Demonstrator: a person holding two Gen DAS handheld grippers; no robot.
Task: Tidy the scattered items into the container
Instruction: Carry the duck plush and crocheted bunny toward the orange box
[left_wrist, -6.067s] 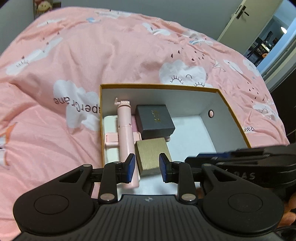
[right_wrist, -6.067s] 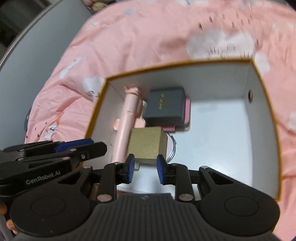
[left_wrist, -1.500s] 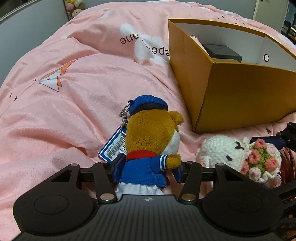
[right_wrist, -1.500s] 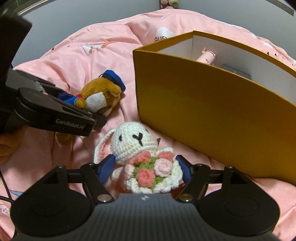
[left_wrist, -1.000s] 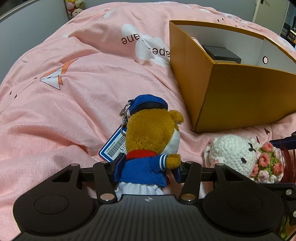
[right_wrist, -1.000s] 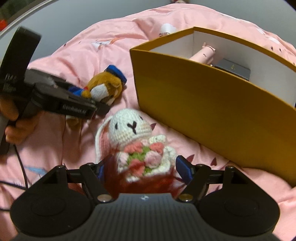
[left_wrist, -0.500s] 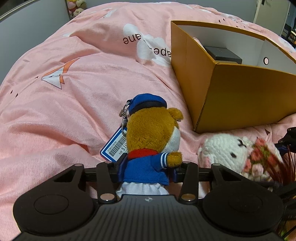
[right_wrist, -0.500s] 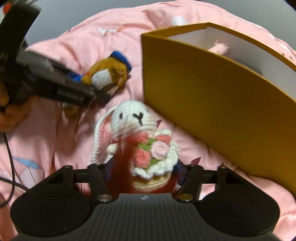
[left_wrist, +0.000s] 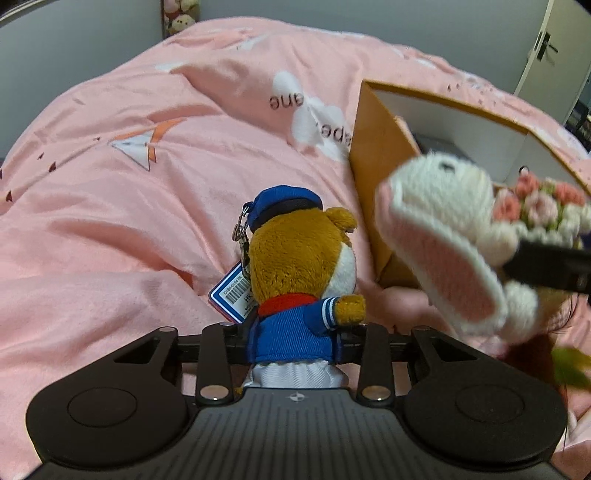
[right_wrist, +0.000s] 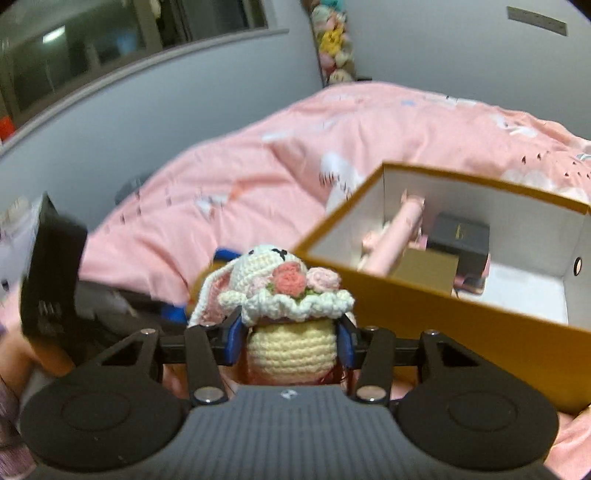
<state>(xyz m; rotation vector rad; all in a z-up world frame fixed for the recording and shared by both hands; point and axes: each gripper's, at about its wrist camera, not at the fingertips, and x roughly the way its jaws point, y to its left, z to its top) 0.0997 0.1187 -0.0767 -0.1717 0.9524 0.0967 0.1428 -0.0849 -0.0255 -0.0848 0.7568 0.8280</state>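
Observation:
A brown bear plush (left_wrist: 299, 266) in a blue cap and sailor jacket sits between the fingers of my left gripper (left_wrist: 293, 341). Its jaws are closing and the pads squeeze the bear's blue body. A white crochet bunny (right_wrist: 266, 266) with a pink flower bouquet is held off the bed by my right gripper (right_wrist: 291, 343). Those jaws are closing too, with the blue pads pressing its cream base. In the left wrist view the bunny (left_wrist: 439, 199) hangs blurred in front of the orange box (left_wrist: 373, 155). That open box (right_wrist: 461, 332) stands just right of the bunny.
Inside the box lie a pink selfie stick (right_wrist: 399, 236), a dark box (right_wrist: 461, 236) and a gold box (right_wrist: 428, 269); its right half shows white floor. A pink duvet (left_wrist: 129, 221) covers the bed. A hand (right_wrist: 48, 362) holds the left gripper's body (right_wrist: 51, 269).
Both pairs of jaws have narrowed onto the toys. The right gripper has lifted the bunny off the duvet to about the box rim. The left gripper has risen slightly with the bear.

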